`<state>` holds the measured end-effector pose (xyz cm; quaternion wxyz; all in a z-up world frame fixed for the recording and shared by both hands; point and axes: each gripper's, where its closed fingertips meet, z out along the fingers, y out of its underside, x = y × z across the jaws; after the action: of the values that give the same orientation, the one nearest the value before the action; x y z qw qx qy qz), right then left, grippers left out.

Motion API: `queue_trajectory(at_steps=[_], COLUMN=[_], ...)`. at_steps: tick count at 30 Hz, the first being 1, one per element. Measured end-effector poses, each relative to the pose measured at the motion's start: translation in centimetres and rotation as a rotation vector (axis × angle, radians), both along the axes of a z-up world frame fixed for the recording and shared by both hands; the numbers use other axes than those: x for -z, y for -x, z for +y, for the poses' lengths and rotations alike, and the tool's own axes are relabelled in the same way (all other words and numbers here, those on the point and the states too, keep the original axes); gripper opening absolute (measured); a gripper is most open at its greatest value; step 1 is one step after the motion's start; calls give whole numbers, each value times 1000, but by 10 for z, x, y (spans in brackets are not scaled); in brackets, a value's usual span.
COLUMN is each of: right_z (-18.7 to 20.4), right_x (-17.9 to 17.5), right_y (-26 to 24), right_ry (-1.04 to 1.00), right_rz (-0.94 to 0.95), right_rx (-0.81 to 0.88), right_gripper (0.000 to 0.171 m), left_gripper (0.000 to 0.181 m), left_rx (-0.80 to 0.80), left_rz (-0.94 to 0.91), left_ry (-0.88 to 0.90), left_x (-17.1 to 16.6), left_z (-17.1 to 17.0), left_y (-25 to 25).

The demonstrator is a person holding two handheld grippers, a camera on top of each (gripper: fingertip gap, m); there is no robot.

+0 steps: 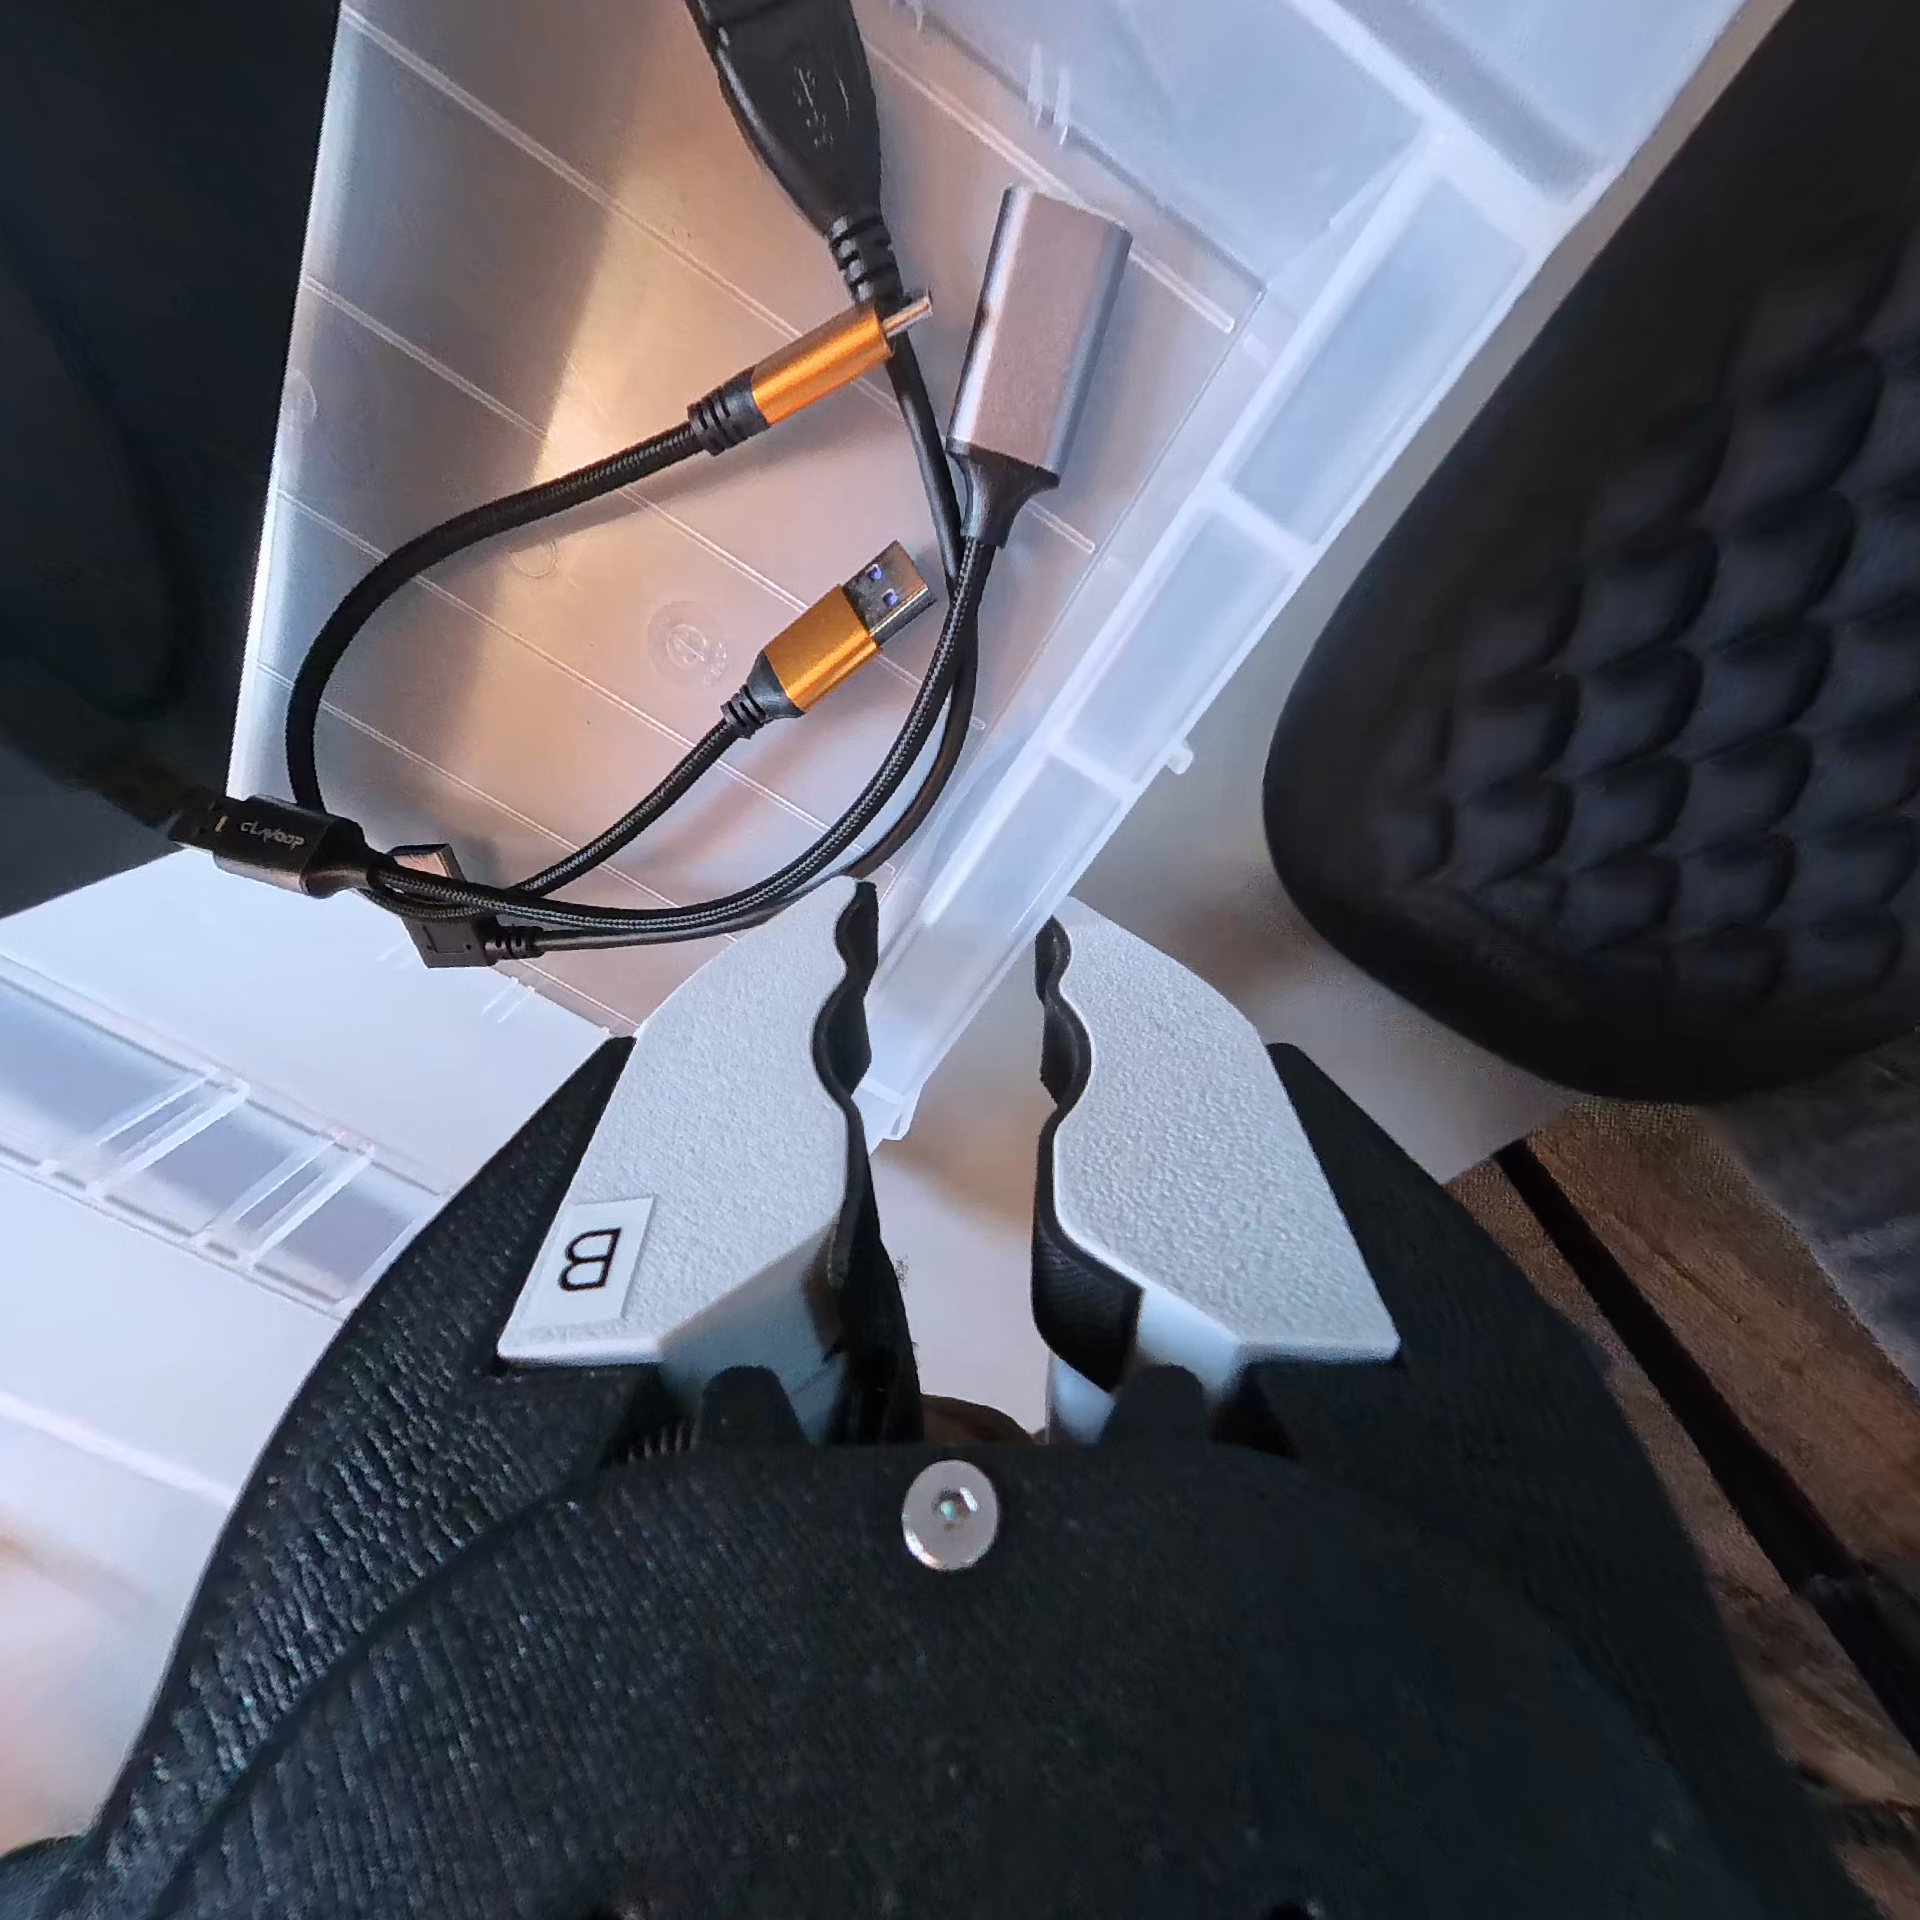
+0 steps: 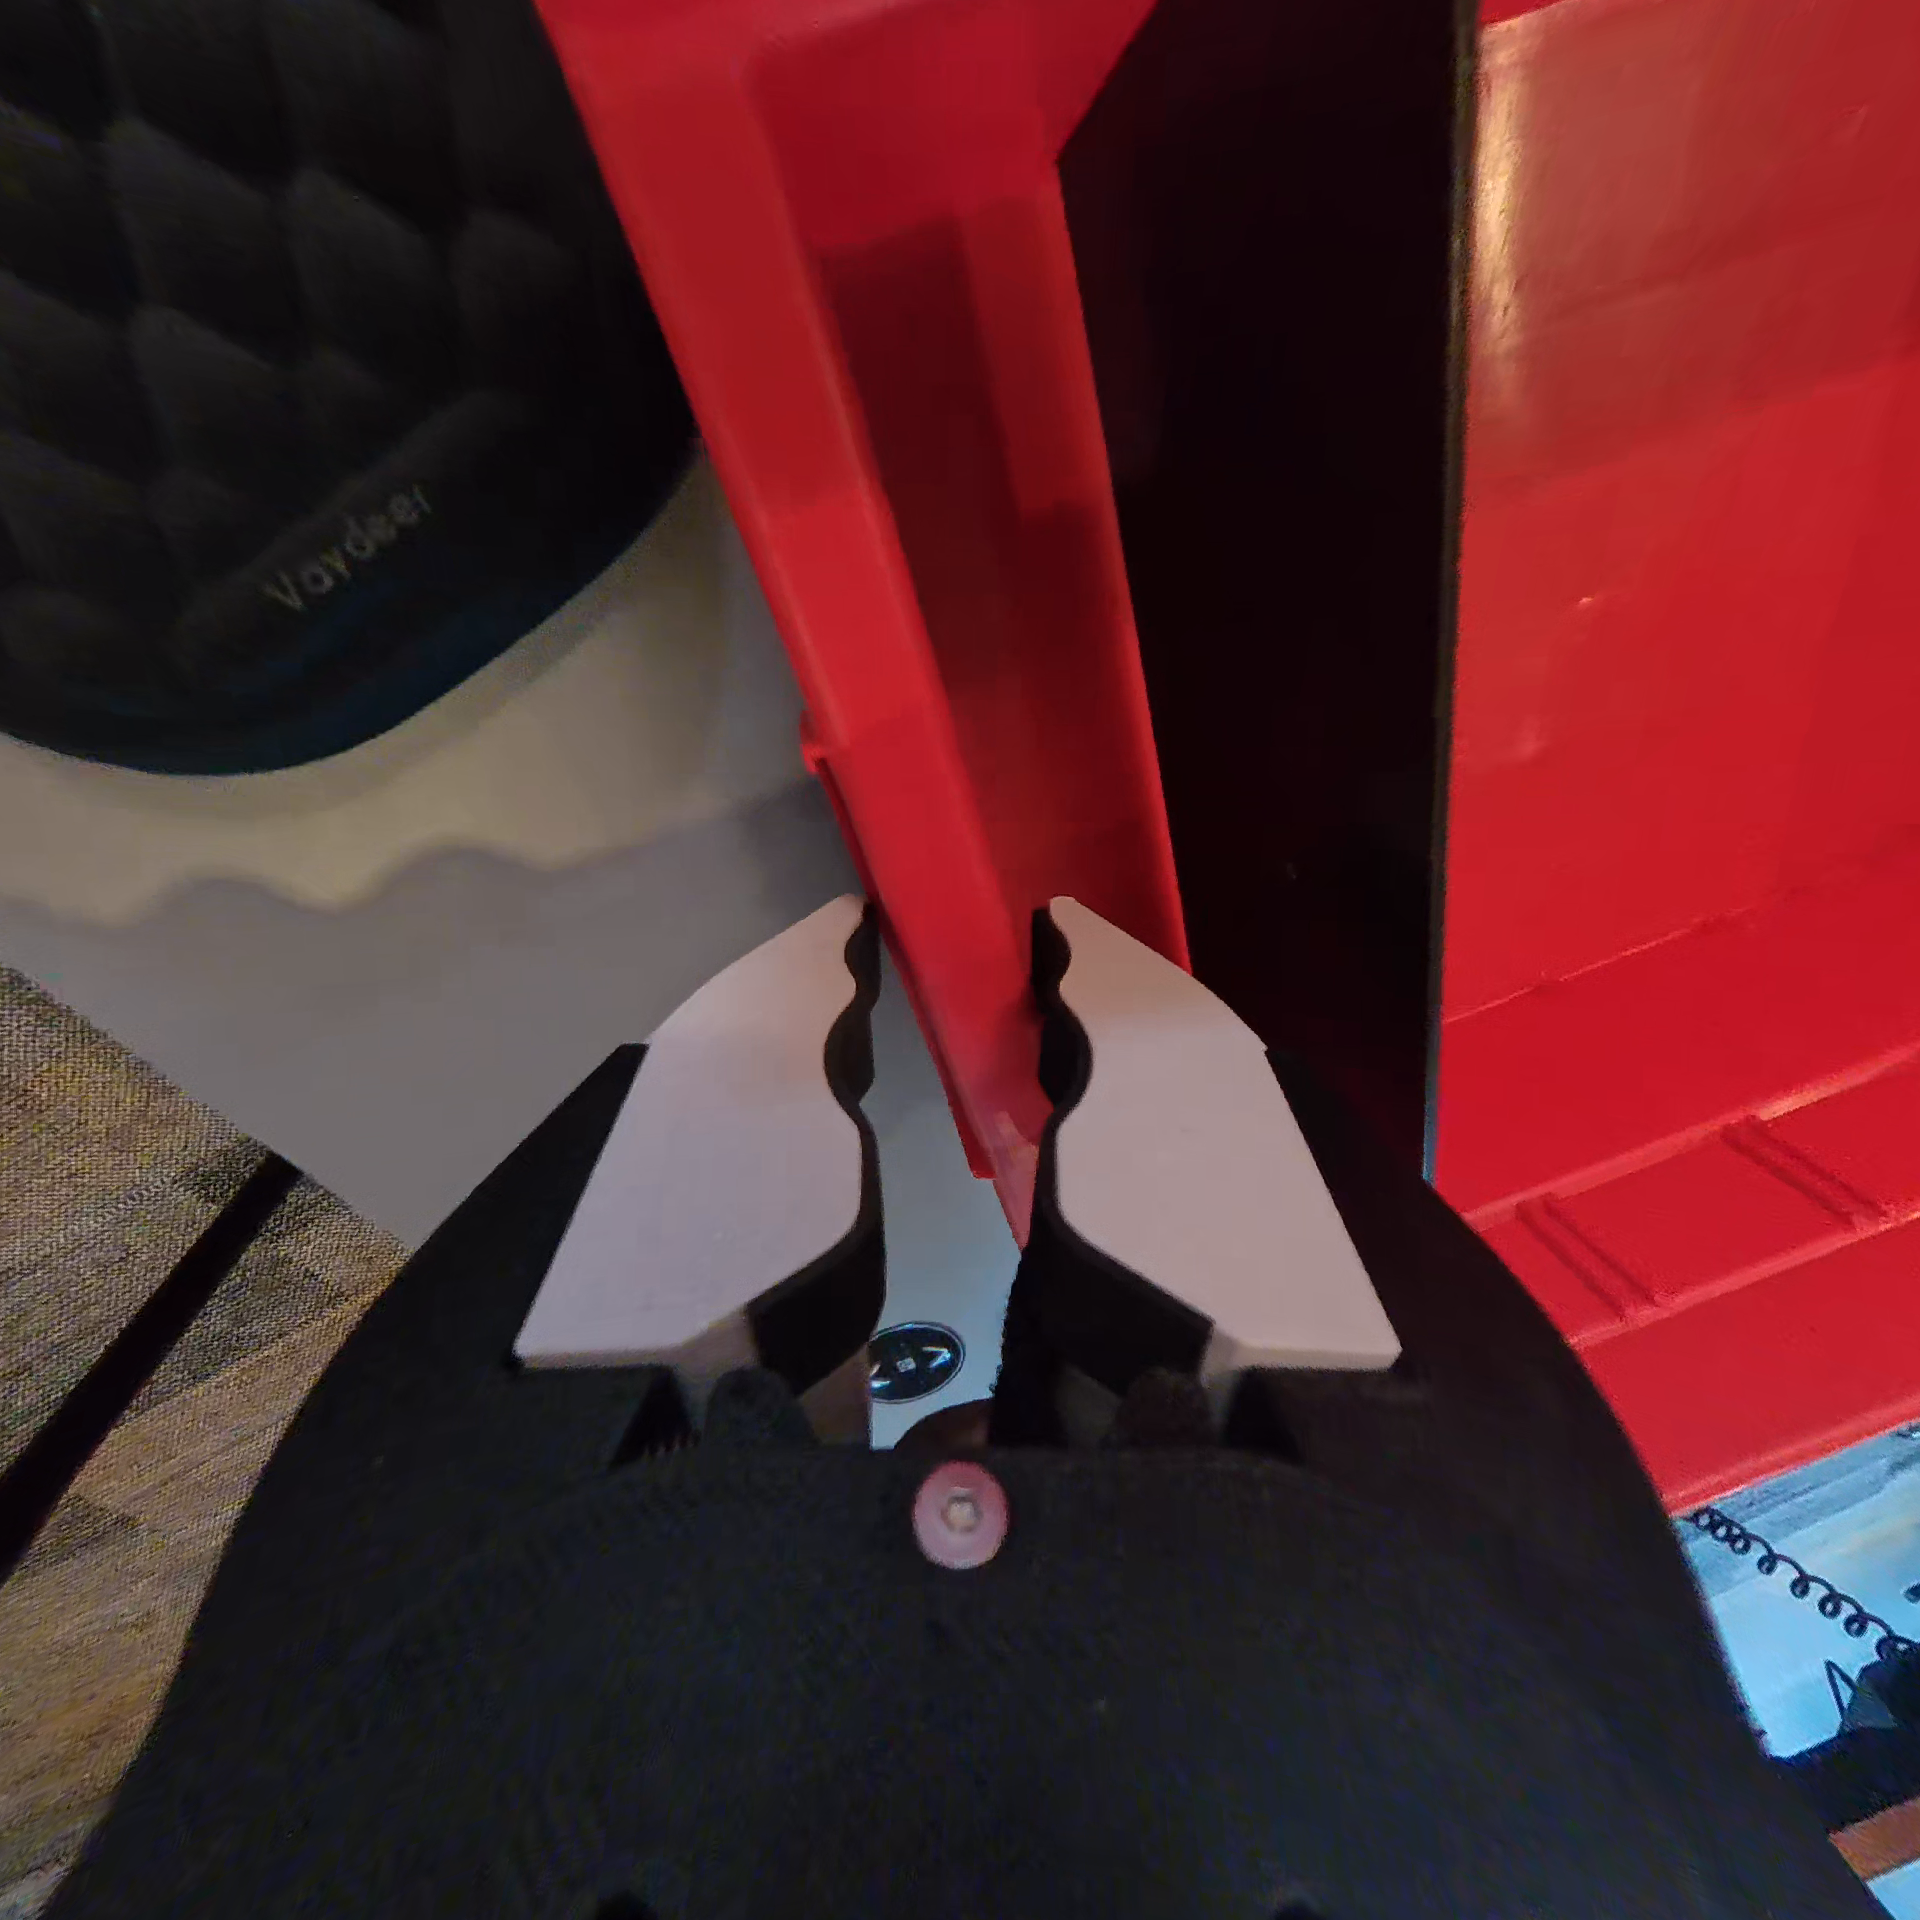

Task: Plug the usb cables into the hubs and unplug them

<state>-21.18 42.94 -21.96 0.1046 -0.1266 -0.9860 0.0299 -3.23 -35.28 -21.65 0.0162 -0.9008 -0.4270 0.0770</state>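
In the left wrist view a clear plastic bin (image 1: 1195, 582) holds black braided cables. An orange USB-C plug (image 1: 821, 364) and an orange USB-A plug (image 1: 831, 639) lie loose and unplugged. A grey metal hub socket (image 1: 1039, 332) lies to their right, and a black socket (image 1: 810, 104) lies at the top. A black plug (image 1: 281, 842) rests on the bin's left rim. My left gripper (image 1: 951, 914) is open and empty over the bin's near rim. My right gripper (image 2: 956, 914) is open, and the rim of a red bin (image 2: 1662, 520) stands between its jaws.
A black quilted cushion (image 1: 1662, 675) lies right of the clear bin and shows left of the red bin (image 2: 260, 364). Both bins stand on a white surface (image 2: 416, 987) over a wooden table (image 1: 1714, 1351). A coiled cable (image 2: 1808, 1600) lies at the lower right. The left gripper's tips are roughly 80 cm from the right gripper's.
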Motion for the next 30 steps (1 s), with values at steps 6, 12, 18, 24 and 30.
queue_trajectory(at_steps=[6, 12, 18, 24, 30], right_z=[13, 18, -3, -93, -117], right_x=[0, -1, -28, -168, -255], right_y=[-6, -9, -18, -3, -53], right_ry=[-18, -3, 242, 1158, 2054], right_rz=[2, 2, 38, 622, 1192], right_rx=[7, 43, 200, 202, 110], right_gripper=[29, 31, 61, 94, 127], left_gripper=[30, 39, 69, 113, 115], left_rx=[5, 4, -103, -444, -581], left_rz=[-26, 28, 349, 1094, 1371], left_ry=[21, -19, -197, -488, -423], left_x=[0, -2, -56, -167, -174], left_z=[-16, -19, 0, 5, -20], left_y=[-16, -21, 2, 86, 145])
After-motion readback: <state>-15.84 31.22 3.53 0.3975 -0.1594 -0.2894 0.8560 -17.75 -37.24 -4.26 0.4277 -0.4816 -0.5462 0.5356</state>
